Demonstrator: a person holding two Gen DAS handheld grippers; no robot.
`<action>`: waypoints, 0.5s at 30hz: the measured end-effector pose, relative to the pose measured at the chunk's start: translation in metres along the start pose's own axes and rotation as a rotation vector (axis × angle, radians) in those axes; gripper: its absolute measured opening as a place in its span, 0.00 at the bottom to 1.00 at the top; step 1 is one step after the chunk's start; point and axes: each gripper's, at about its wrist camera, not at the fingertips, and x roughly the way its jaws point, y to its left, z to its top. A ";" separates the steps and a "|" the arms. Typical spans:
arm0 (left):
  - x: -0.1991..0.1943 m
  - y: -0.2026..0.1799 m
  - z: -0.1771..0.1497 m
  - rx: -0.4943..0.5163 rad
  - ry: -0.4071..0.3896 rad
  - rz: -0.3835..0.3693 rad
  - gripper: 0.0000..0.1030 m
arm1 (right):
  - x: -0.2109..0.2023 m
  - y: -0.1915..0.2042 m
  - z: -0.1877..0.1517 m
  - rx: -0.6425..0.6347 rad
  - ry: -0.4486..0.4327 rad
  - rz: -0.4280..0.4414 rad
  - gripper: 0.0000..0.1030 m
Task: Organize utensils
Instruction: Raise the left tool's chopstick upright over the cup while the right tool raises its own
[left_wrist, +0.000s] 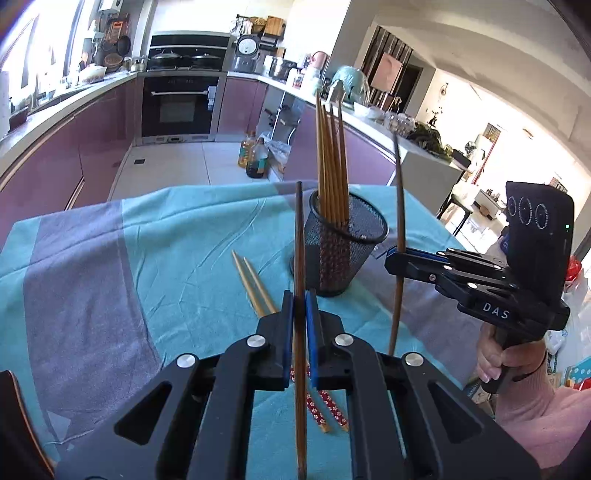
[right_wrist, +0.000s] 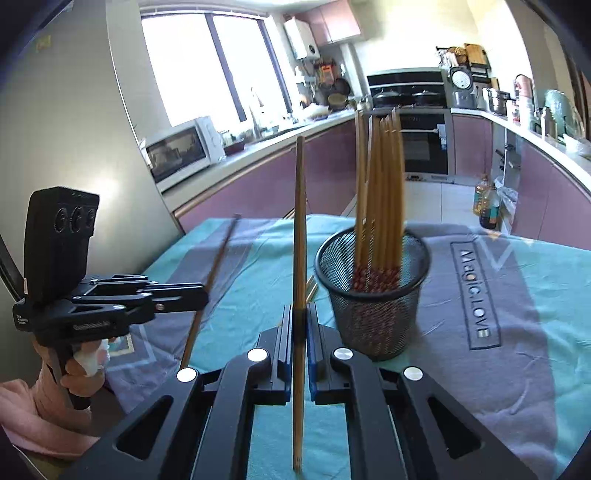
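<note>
Now, left jaws: clamped on a dark chopstick (left_wrist: 300, 280), held upright.
Right jaws: clamped on a second chopstick (right_wrist: 299, 236), also upright (paler in its own view).
Holder: black mesh cup (left_wrist: 341, 243) just beyond both, a bundle of chopsticks (left_wrist: 330, 162) standing inside.
Worktop: teal cloth (left_wrist: 147, 258); a loose pair (left_wrist: 255, 284) lies beside the cup.

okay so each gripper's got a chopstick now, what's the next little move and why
Probably carry the left gripper over the black mesh cup and lower its dark wooden chopstick in, tip first. Both grippers are shut on upright chopsticks held above the teal cloth, the cup already holds a bundle of bamboo chopsticks, and going one at a time keeps the right gripper clear.
</note>
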 end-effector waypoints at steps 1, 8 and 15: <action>-0.005 0.000 0.002 0.000 -0.010 -0.008 0.07 | -0.003 -0.002 0.001 0.004 -0.009 -0.001 0.06; -0.027 -0.006 0.012 0.004 -0.062 -0.030 0.07 | -0.015 -0.009 0.010 0.008 -0.051 -0.006 0.06; -0.046 -0.010 0.021 0.005 -0.111 -0.057 0.07 | -0.022 -0.012 0.020 -0.002 -0.084 -0.002 0.06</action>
